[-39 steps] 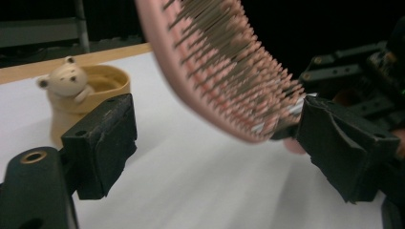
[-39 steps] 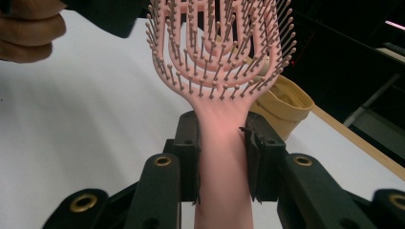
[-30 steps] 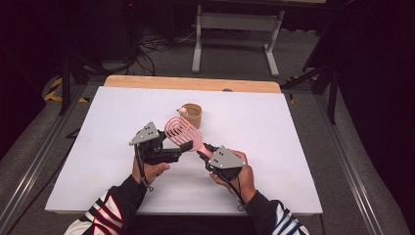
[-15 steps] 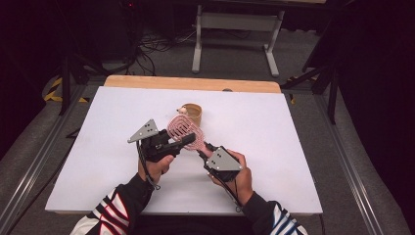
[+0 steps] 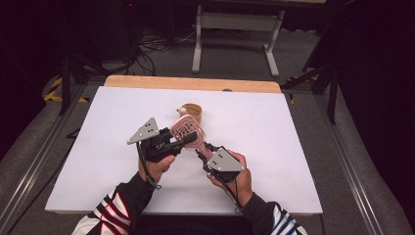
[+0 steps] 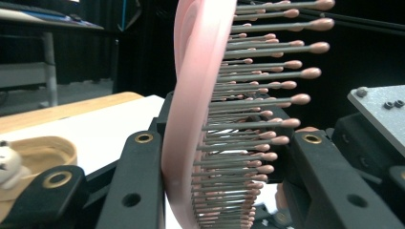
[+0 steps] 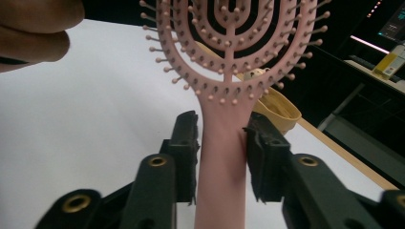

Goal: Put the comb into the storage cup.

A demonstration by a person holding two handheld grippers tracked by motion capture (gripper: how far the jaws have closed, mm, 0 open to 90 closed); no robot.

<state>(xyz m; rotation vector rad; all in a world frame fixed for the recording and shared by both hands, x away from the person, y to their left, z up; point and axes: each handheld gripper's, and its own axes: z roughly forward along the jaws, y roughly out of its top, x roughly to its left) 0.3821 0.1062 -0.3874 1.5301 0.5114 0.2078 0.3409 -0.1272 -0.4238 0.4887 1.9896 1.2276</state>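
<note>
We've got the right hand-held gripper (image 5: 201, 148) clamped on the pink hairbrush (image 5: 188, 133) handle, left hand-held gripper (image 5: 188, 139) jaws apart around its head.

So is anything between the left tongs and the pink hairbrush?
Nothing visible. The left tongs already straddle the hairbrush head, one jaw at its back, the other by the bristle tips. The right tongs clamp its handle.
</note>
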